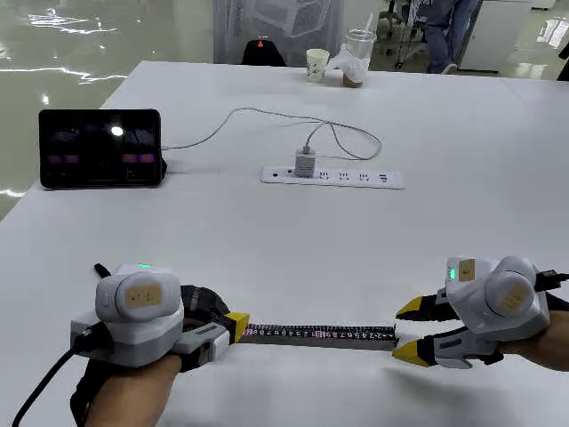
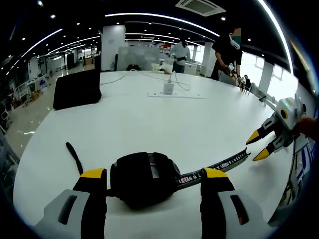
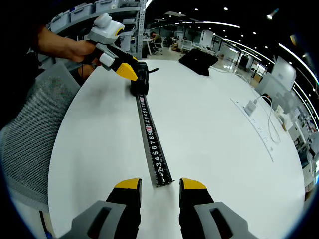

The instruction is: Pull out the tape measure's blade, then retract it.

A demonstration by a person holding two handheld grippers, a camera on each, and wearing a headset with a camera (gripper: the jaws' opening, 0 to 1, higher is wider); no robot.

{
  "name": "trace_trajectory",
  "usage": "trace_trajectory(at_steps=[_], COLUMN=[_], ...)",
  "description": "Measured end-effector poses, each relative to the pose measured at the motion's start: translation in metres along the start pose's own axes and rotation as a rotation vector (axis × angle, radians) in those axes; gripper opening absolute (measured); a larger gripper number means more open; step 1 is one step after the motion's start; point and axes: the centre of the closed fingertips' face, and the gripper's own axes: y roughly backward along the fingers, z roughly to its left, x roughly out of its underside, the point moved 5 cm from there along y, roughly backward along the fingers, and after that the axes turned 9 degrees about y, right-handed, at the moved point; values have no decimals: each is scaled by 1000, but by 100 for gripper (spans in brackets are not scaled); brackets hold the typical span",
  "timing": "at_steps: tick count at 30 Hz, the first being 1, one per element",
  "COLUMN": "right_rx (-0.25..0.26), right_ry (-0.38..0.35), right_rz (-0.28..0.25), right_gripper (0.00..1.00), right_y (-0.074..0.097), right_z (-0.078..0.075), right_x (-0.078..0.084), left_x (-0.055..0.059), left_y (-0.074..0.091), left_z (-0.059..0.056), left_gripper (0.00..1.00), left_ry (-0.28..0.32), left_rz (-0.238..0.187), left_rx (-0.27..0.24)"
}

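Holding the pull-out stage, apparently complete: tape measure, black case, sits between the left gripper jaws, which flank it; a firm clamp cannot be told. Dark blade with pale numerals lies flat on the counter, its tip just ahead of the right gripper jaws, which stand apart. Retraction probably follows and calls for a steadied case.

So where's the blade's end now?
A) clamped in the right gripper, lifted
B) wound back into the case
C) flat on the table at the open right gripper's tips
C: the blade lies flat on the table, ending at the right gripper, jaws parted.
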Motion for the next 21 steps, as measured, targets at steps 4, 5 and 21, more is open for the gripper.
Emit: trace_trajectory(at_steps=[4,5,21], right_rx=[-24,-33,-82], right_ry=[20,25,54], right_rz=[9,14,19], right_gripper=[24,23,13], right_y=[-4,-5,-18], right_z=[-1,-1,-7], right_x=[2,3,5], left_x=[0,0,1], left_y=[-3,-4,-14], left_z=[3,4,11], left_gripper=[69,69,60], left_ry=[15,20,64], left_rz=[8,10,26], left_rx=[-11,-13,-31])
